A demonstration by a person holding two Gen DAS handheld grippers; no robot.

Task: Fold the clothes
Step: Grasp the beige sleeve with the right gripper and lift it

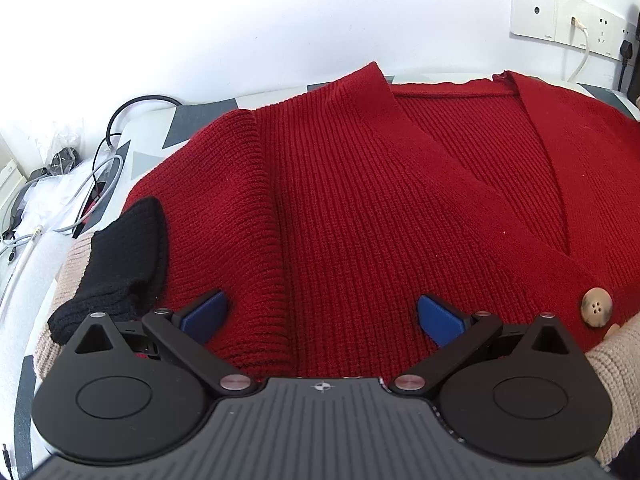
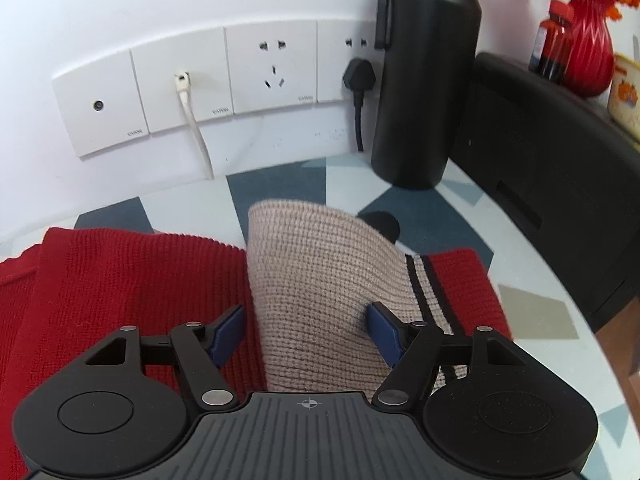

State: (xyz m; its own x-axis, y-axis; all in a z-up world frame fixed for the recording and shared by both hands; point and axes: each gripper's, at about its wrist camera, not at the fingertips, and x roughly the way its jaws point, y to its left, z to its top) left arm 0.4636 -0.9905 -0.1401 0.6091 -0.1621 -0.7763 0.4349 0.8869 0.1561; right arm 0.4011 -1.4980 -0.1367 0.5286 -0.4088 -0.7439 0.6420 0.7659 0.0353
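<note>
**Red cardigan spread on the patterned table, beige sleeve in the right jaws**

The red cardigan (image 1: 360, 200) lies flat across the patterned table (image 2: 280, 188), its V-neck toward the far wall.

The left gripper (image 1: 322, 316) hangs over the cardigan's near left part with its jaws spread wide; the blue pads (image 1: 206, 314) stand apart on either side of a lengthwise fold in the knit and pinch nothing. A large button (image 1: 597, 306) sits to the right of them, and a black cuff (image 1: 120, 264) on a beige sleeve lies at the left.

The right gripper (image 2: 308, 332) has its jaws half spread around a beige knit sleeve (image 2: 320, 280) that rises between them over the red cloth; the right pad touches it, but whether the left one does I cannot tell.

Farther off stand a black bottle (image 2: 424, 80) and wall sockets (image 2: 224, 76).
</note>
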